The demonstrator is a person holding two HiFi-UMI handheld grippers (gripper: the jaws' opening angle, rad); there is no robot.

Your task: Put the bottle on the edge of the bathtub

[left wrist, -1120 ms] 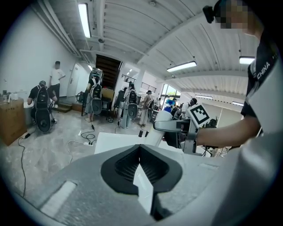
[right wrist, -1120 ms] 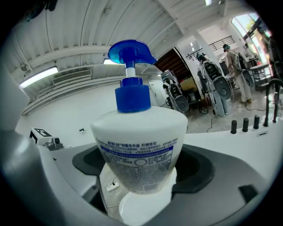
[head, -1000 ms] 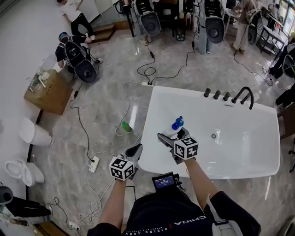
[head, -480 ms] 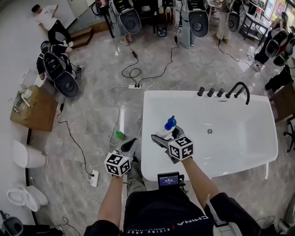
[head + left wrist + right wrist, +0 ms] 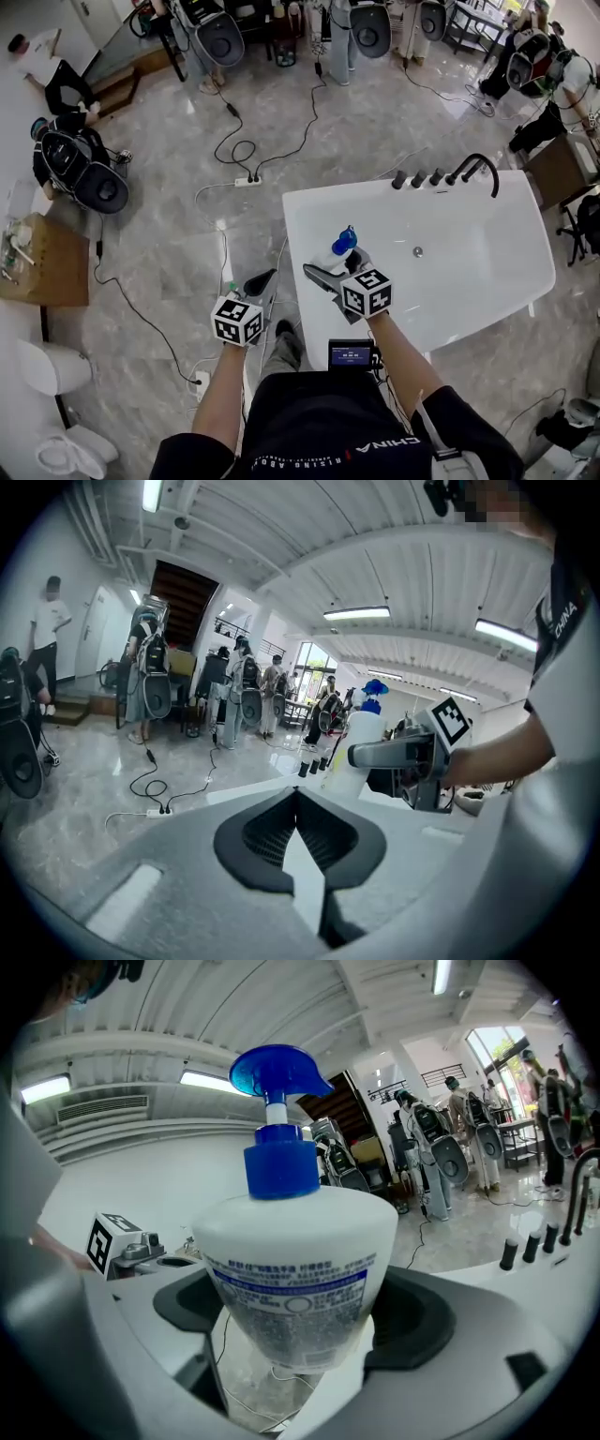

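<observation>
While my right tongs are clamped on the lower body of the bottle, one dark pad on each side, I have a firm but low hold. The white body and its blue pump head stand upright above the grip. My left tongs are closed with nothing between them. In the head view they hang over the floor, just left of the bathtub and near its near-left corner.

From above, the bottle looks to be in the air over the left part of the tub, just inside the left rim and not yet resting on anything. The taps sit well apart on the far edge, so they are no obstacle.

The step in hand, as I judge it, is the set-down on that left rim. I would carry the bottle a little left until its base is wholly over the flat band of the rim, and not over the inner slope. Then I would lower it straight, without tilting. The rim looks narrow and glossy, and a bottle gripped this low with a pump on top may tip easily. So I would part the tongs only once the base bears flat. I would open them just enough to clear the sides and draw them back along their own line, not sideways. The left tongs are best kept where they are, clear of the rim.
</observation>
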